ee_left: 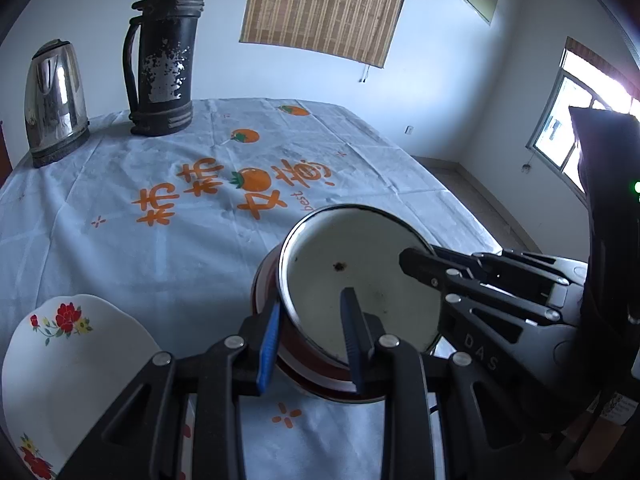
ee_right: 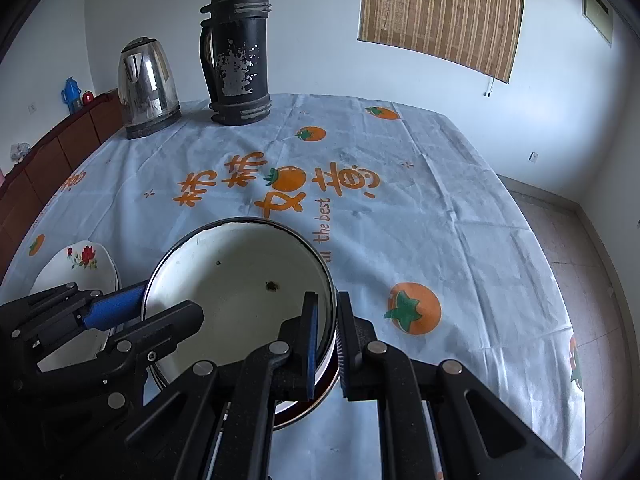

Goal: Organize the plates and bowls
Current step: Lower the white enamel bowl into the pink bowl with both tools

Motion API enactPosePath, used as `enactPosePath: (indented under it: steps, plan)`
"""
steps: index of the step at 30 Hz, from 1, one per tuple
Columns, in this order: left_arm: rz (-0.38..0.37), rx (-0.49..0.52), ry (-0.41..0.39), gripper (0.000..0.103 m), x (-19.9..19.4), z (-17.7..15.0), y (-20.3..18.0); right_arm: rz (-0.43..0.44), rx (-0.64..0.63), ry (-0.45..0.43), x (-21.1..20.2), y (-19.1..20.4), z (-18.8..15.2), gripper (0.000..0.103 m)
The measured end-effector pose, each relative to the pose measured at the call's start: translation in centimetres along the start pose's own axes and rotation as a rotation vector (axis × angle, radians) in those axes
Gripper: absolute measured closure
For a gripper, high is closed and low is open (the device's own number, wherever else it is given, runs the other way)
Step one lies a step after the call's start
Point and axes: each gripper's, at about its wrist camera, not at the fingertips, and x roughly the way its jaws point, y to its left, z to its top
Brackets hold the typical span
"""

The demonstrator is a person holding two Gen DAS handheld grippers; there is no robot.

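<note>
A white enamel bowl (ee_left: 352,276) with a dark rim and red outside is tilted above the tablecloth; it also shows in the right wrist view (ee_right: 240,276). My left gripper (ee_left: 310,332) straddles its near rim, one blue pad outside and one inside, with a gap showing beside the wall. My right gripper (ee_right: 326,340) is shut on the bowl's right rim and also shows in the left wrist view (ee_left: 420,264). A white flowered plate (ee_left: 76,360) lies at the near left of the table and also shows in the right wrist view (ee_right: 80,276).
A steel kettle (ee_right: 146,88) and a tall black thermos (ee_right: 238,52) stand at the table's far edge. The table wears a light cloth (ee_right: 400,216) with orange print. A wooden cabinet (ee_right: 48,156) runs along the left; floor lies right.
</note>
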Motion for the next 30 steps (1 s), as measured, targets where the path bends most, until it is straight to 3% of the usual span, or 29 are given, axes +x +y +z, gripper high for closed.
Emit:
enactPosePath:
  steps: [30]
  plan:
    - [-0.011, 0.000, -0.008, 0.073, 0.08, 0.05, -0.07, 0.009, -0.003, 0.003, -0.08, -0.10, -0.33, 0.093]
